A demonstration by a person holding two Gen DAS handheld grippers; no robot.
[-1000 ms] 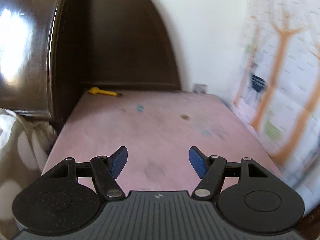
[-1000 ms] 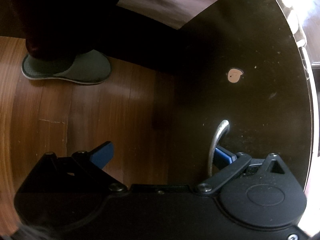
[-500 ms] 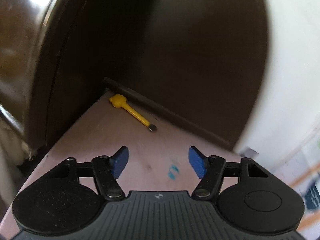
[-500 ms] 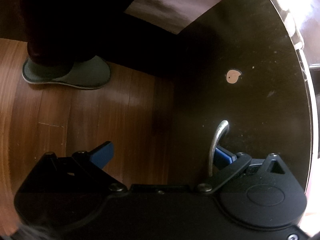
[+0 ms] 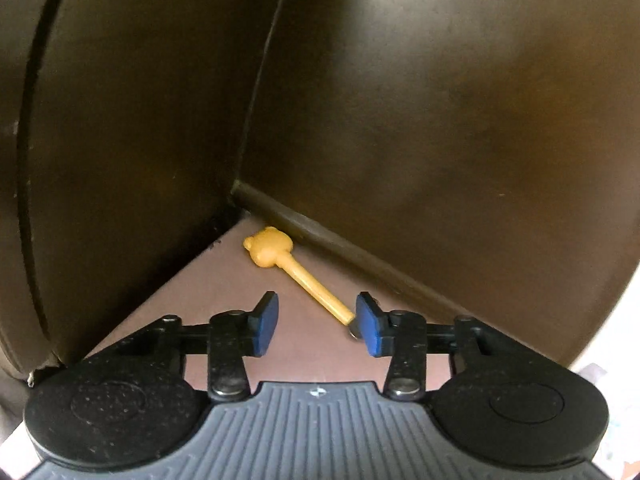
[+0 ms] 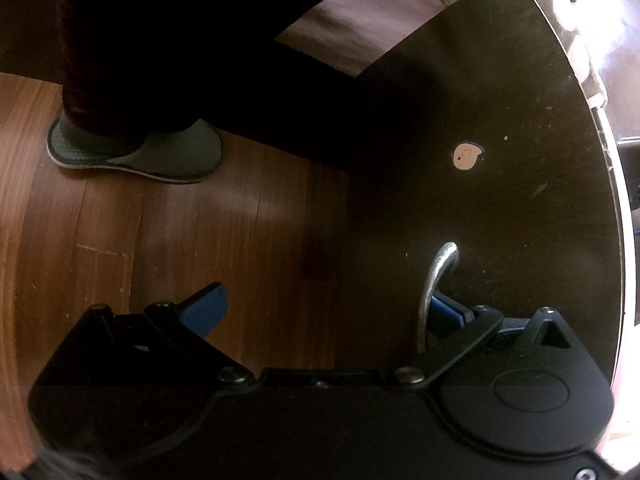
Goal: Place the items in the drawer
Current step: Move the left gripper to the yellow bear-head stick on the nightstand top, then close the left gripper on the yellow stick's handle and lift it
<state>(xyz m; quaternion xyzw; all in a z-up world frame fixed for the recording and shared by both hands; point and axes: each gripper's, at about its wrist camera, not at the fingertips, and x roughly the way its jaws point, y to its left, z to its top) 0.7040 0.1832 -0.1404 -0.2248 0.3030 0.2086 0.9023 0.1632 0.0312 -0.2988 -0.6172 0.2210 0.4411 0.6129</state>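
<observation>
The left tool (image 5: 316, 322) has swung away from the open stretch of pink worktop (image 5: 256, 280) it faced a second ago and now sits close in on the back corner, where two dark brown wooden panels (image 5: 400, 120) meet. The small yellow plastic stick with a bear-shaped head (image 5: 290, 268), a far speck a moment back, now fills the middle of the left wrist view. By my reading the pick-up of this item is under way, and the drawer placement comes after it.

The stick lies flat on the worktop, head toward 11 o'clock near the corner and just beside the brown skirting strip (image 5: 344, 248), shaft running down toward 5 o'clock. The left tool's jaws are closing, narrower than before but with a clear gap between them. The stick's lower tip meets the inner edge of the blue pad (image 5: 370, 330) at 3 o'clock; the other pad stands apart from it. Nothing is clamped yet.

The right tool (image 6: 324, 312) has not moved. It is spread wide, one blue finger (image 6: 446, 312) hooked behind the curved silver metal handle (image 6: 434, 284) on the dark drawer front (image 6: 500, 208), the other over the wood floor (image 6: 160, 248). It touches the handle without clenching it. A grey slipper (image 6: 160, 152) rests at 10 o'clock.
</observation>
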